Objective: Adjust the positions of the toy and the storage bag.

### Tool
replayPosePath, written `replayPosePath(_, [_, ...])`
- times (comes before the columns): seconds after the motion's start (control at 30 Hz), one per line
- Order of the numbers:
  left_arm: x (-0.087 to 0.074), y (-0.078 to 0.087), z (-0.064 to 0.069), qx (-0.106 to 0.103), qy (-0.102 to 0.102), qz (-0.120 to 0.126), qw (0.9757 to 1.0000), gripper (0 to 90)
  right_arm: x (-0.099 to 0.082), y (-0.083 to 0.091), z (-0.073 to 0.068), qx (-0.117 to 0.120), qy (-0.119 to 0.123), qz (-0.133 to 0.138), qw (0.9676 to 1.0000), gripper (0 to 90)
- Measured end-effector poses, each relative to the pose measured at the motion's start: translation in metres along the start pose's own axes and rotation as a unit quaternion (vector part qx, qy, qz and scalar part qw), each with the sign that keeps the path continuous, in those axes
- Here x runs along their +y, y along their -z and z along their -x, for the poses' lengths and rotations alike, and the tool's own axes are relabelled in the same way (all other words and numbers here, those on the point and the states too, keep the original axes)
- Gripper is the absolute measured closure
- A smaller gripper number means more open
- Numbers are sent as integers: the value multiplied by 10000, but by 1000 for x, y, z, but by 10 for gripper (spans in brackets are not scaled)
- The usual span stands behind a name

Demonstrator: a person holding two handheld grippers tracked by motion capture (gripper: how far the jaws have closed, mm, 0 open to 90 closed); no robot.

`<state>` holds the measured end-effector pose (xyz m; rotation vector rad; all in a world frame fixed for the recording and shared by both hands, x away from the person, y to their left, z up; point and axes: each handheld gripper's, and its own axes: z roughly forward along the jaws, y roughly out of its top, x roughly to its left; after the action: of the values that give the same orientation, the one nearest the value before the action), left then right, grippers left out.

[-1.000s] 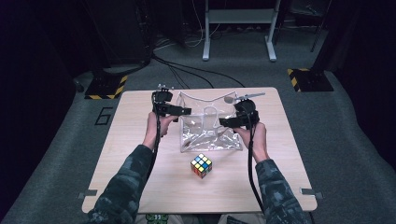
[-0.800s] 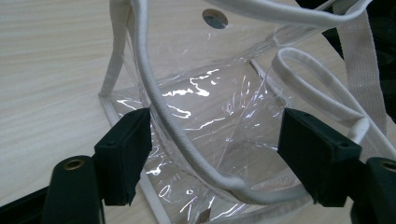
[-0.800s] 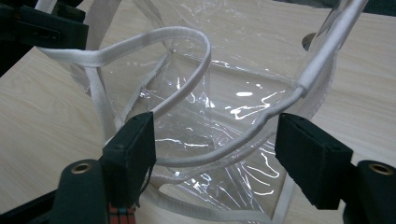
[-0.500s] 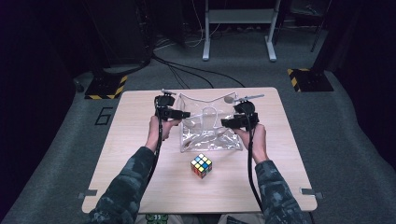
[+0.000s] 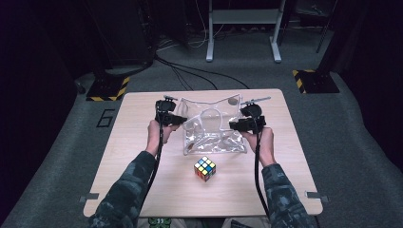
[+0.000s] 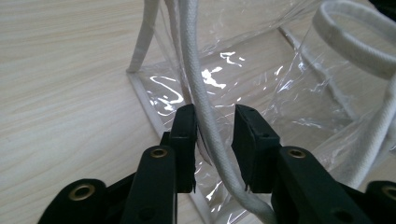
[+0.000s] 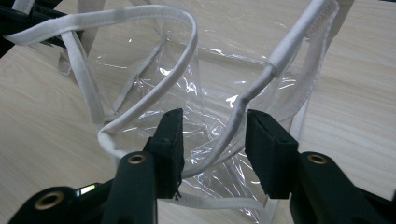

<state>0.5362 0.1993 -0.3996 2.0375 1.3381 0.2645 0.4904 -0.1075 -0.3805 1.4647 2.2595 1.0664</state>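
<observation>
My left gripper (image 6: 215,140) had its fingers closing around the clear bag's (image 5: 214,128) white rim cord (image 6: 205,116), a gap remaining. My right gripper (image 7: 212,140) likewise had been closing, fingers apart astride the bag's trim (image 7: 233,126). The bag stood mid-desk (image 5: 142,190), a puzzle cube (image 5: 205,168) near it.

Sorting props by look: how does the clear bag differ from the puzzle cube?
The clear bag is see-through and floppy with white trim; the puzzle cube is solid, with coloured squares. The bag is far bigger. The bag lies farther from the person; the cube sits nearer. Both rest on the table.
</observation>
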Motion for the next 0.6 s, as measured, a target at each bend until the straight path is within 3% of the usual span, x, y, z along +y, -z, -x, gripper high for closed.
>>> replayPosePath(0.13, [0,1,2,117,-107,-59,9999,756,0,1,-1,-153,106,-76,9998,676])
replayPosePath(0.27, [1,1,4,238,-247,-50,9994,814,0,3,0,-363,166,-65,9992,806])
replayPosePath(0.43, [1,5,2,351,-330,-36,9988,865,0,7,3,-518,223,-8,9984,871])
replayPosePath(0.6, [0,8,-2,354,-367,-45,9987,883,1,13,5,-695,293,0,9972,877])
